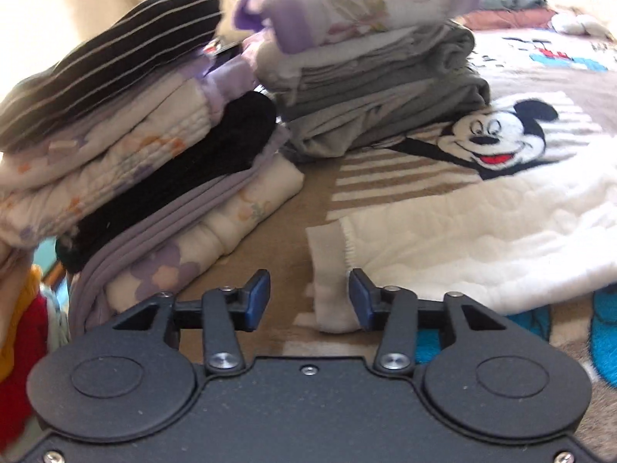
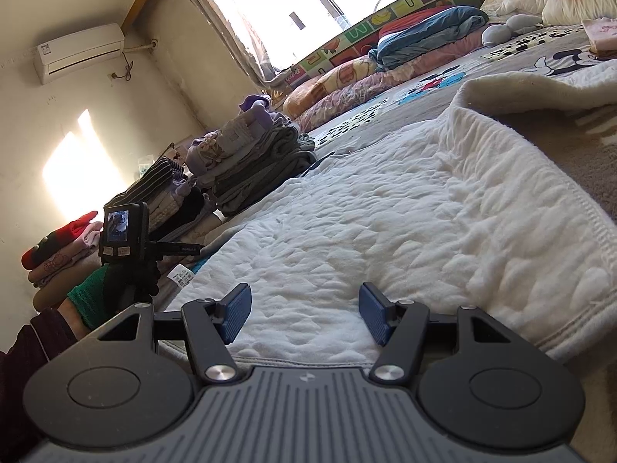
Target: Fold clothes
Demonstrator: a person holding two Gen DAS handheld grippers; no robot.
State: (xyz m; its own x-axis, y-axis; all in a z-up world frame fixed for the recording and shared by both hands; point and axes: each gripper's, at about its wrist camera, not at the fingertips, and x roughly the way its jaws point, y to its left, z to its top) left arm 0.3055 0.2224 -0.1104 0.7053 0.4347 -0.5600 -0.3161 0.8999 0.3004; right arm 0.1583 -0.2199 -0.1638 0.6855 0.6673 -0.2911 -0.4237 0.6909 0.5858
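A white quilted garment (image 1: 482, 227) lies spread on the Mickey Mouse blanket (image 1: 501, 135). My left gripper (image 1: 308, 301) is open, low over the blanket, with the garment's ribbed cuff (image 1: 331, 301) between its blue pads, not pinched. In the right wrist view the same white garment (image 2: 385, 223) fills the middle. My right gripper (image 2: 304, 316) is open just over the garment's near hem, touching nothing. The left gripper's camera body (image 2: 123, 231) and the gloved hand holding it show at the left of that view.
Two stacks of folded clothes stand beyond the left gripper: a striped and floral one (image 1: 135, 146) and a grey one topped with purple floral (image 1: 366, 77). Both show in the right wrist view (image 2: 246, 162). Pillows and bedding (image 2: 385, 54) lie below the window.
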